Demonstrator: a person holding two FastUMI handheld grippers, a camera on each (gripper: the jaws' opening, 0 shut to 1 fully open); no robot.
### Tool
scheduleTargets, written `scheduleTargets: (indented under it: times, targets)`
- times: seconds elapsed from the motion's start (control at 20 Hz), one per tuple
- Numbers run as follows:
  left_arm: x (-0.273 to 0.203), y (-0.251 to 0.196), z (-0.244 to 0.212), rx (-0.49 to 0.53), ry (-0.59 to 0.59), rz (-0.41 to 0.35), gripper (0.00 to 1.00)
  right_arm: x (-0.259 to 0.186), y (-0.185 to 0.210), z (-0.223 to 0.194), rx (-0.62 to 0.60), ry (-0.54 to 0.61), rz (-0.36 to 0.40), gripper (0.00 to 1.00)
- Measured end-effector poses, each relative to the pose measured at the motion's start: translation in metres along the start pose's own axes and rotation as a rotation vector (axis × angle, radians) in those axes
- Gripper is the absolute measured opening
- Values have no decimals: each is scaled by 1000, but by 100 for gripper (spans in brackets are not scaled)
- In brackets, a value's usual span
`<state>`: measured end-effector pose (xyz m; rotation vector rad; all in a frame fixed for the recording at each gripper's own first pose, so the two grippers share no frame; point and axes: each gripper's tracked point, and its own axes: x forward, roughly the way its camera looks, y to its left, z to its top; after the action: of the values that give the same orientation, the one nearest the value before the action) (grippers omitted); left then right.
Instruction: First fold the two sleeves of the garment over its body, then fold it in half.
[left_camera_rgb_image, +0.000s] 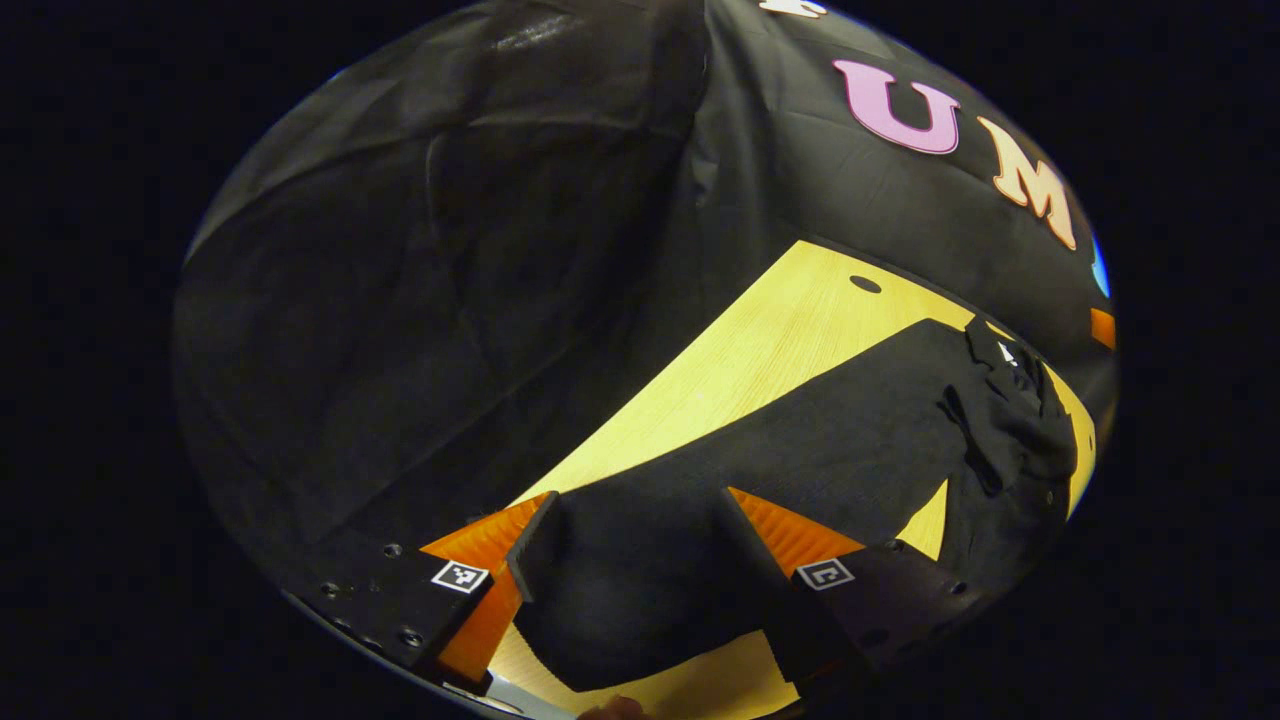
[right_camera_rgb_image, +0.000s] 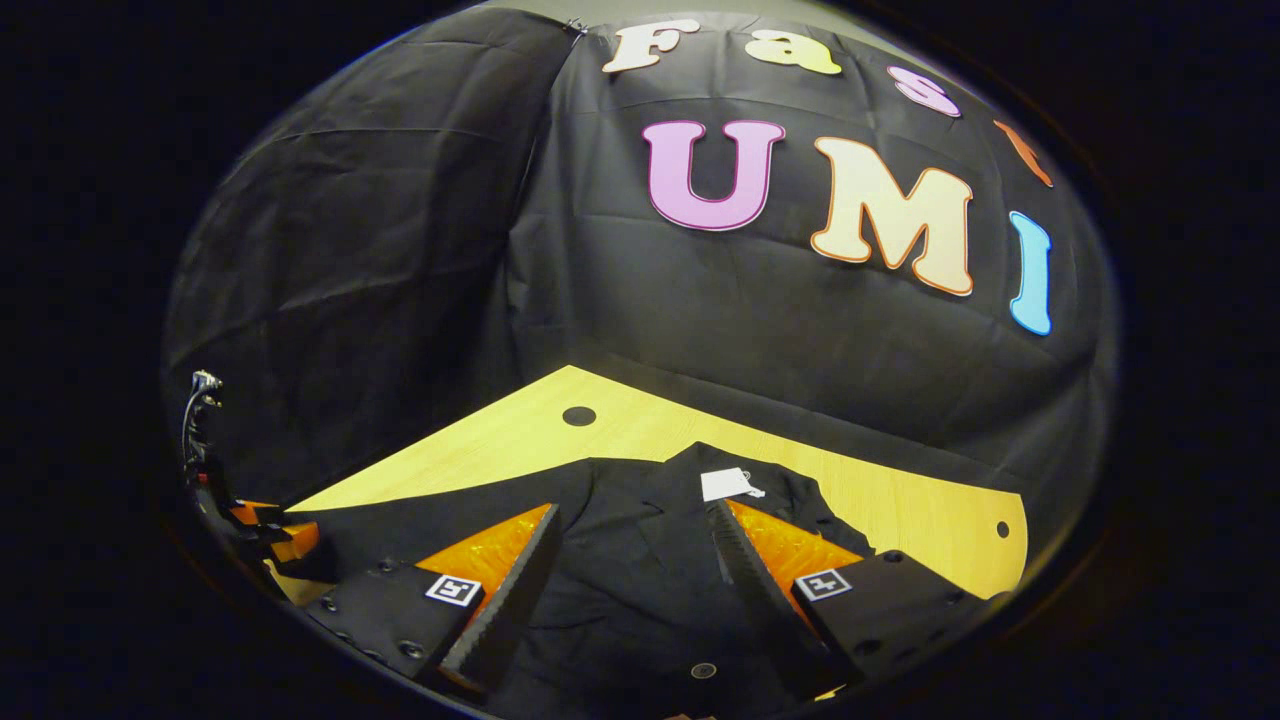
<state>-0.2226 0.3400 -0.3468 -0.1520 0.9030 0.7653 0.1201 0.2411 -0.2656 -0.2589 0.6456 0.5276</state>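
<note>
A black garment (right_camera_rgb_image: 640, 560) lies flat on the light wooden table (right_camera_rgb_image: 520, 440), its collar with a white tag (right_camera_rgb_image: 730, 485) toward the far wall. My right gripper (right_camera_rgb_image: 632, 508) hangs open over the garment's body, the fingers well apart, holding nothing. In the left gripper view one sleeve (left_camera_rgb_image: 640, 590) stretches toward me, with the rumpled collar area (left_camera_rgb_image: 1010, 400) at the far right. My left gripper (left_camera_rgb_image: 640, 500) stands open above the sleeve's end, one finger on each side. The right gripper view also catches the left gripper (right_camera_rgb_image: 250, 530) at the far left.
The black cloth wall closes the table on the far and left sides. Round holes (right_camera_rgb_image: 578, 415) sit in the tabletop near the back edge, another at the right (right_camera_rgb_image: 1002, 528). Bare wood (left_camera_rgb_image: 760, 350) lies between the sleeve and the wall.
</note>
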Motion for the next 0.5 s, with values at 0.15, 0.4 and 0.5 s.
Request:
scheduleTargets:
  times: [0.15, 0.4, 0.5]
  targets:
    - [0, 3, -6, 2, 1, 9, 96, -5, 1, 2, -7, -7, 1, 98]
    - [4, -20, -8, 28, -37, -31, 69, -16, -3, 1, -4, -18, -11, 99]
    - [4, -30, -9, 49, -40, -66, 43, -22, -5, 0, 4, -23, -15, 100]
